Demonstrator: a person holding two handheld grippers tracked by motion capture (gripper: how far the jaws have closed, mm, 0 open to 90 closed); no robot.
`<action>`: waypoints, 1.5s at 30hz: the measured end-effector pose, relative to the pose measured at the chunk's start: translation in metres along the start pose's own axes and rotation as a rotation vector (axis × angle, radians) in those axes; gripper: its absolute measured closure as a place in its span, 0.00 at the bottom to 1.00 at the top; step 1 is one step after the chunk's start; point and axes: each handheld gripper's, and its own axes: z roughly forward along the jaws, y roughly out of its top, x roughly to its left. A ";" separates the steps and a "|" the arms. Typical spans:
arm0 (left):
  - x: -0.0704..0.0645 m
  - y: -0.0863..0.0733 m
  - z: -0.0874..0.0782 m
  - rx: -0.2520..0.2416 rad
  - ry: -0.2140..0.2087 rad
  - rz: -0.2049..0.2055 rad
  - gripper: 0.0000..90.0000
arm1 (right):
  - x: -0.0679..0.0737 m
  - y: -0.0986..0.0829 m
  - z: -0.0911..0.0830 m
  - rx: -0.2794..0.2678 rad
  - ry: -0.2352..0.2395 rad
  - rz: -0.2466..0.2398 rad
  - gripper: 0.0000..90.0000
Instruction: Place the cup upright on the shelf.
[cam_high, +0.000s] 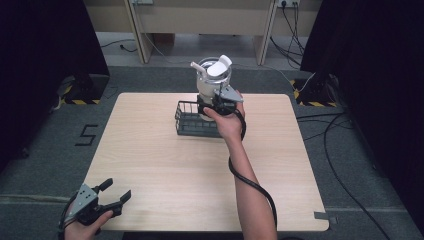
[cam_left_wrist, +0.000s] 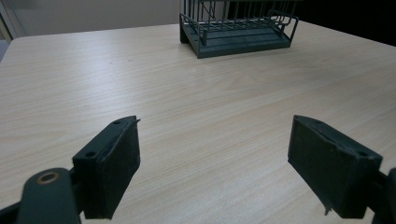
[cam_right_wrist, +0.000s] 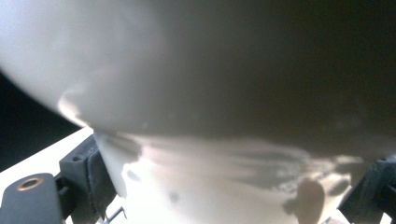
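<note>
My right gripper (cam_high: 214, 104) has its jaws clamped on the white jug (cam_high: 212, 80) over the wire basket (cam_high: 189, 120); my left gripper (cam_high: 113, 194) waits near-left, jaws spread.

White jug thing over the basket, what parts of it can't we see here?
- Base of the white jug: high view, hidden behind the right gripper and hand.
- Whether it rests in the wire basket: cannot tell.
- Jug surface: right gripper view, blurred, too close.
- Basket top: left gripper view, cut off by the edge.
</note>
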 end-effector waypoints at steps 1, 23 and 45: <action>0.000 0.000 0.000 0.000 0.000 0.000 0.18 | 0.000 0.000 0.000 0.000 0.000 0.000 0.13; 0.000 0.000 0.000 -0.001 -0.002 0.003 0.18 | -0.007 -0.018 0.038 0.065 -0.037 0.042 0.13; 0.000 0.000 -0.001 0.000 -0.008 0.005 0.18 | 0.001 -0.054 0.055 0.103 -0.055 0.044 0.13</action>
